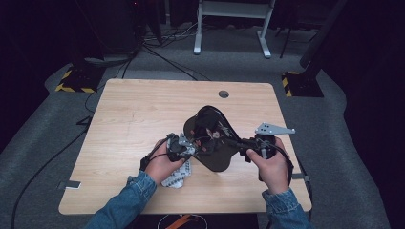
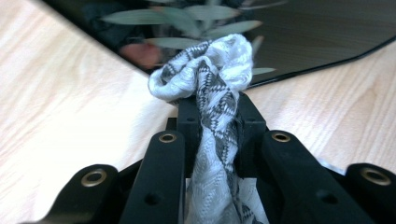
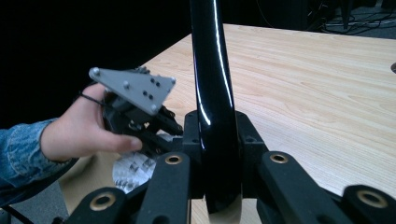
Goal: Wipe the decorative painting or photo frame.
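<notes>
Glossy black plate on edge above light wooden desk, clamped by right gripper; left gripper pinches grey-white patterned cloth, touching plate.

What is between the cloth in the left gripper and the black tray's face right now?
Nothing visible. The left gripper holds the bunched patterned cloth right in front of the glossy black tray, which the right gripper clamps by its edge, tilted up off the table.

Dim room is noted: grey carpet floor, white desk frame behind, cables trailed, light wood surface.
</notes>
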Demonstrator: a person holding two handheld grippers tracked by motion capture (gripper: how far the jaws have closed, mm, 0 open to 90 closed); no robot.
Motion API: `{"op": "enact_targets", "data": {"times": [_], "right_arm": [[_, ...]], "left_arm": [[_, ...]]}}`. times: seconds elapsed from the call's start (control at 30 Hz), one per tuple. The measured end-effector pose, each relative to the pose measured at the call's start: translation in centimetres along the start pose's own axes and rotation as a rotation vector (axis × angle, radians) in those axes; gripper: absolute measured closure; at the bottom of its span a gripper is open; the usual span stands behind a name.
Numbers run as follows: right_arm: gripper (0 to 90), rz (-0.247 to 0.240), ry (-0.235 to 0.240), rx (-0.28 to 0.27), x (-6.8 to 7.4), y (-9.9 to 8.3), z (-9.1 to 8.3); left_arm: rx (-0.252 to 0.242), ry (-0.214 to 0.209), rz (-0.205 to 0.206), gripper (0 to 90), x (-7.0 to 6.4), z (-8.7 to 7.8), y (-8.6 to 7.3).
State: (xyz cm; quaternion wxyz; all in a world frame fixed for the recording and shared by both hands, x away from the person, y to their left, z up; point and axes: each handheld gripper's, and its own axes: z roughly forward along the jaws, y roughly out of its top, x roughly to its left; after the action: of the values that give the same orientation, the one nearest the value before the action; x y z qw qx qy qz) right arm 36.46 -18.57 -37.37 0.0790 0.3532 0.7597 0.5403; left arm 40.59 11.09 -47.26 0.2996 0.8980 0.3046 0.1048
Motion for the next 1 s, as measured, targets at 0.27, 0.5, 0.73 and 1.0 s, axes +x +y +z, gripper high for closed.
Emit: {"op": "enact_targets", "data": {"times": [0.27,0.5,0.73,1.0], "right_arm": [[79.3,-0.013,0.002,-0.002,-0.1,0.1,0.0],[79.3,-0.012,0.001,0.001,0.0,0.1,0.1],[79.2,-0.009,0.003,-0.003,-0.1,0.0,0.0],[79.2,-0.009,0.005,-0.005,-0.1,0.0,0.1]], "left_arm": [[-0.064,-0.003,-0.025,77.1,0.2,-4.3,-0.5],[-0.067,-0.015,-0.014,77.3,-1.0,-7.8,-1.6],[-0.011,-0.059,0.023,77.2,-2.2,-8.6,-2.8],[-0.020,-0.157,0.106,75.7,-3.5,-6.1,-2.8]]}}
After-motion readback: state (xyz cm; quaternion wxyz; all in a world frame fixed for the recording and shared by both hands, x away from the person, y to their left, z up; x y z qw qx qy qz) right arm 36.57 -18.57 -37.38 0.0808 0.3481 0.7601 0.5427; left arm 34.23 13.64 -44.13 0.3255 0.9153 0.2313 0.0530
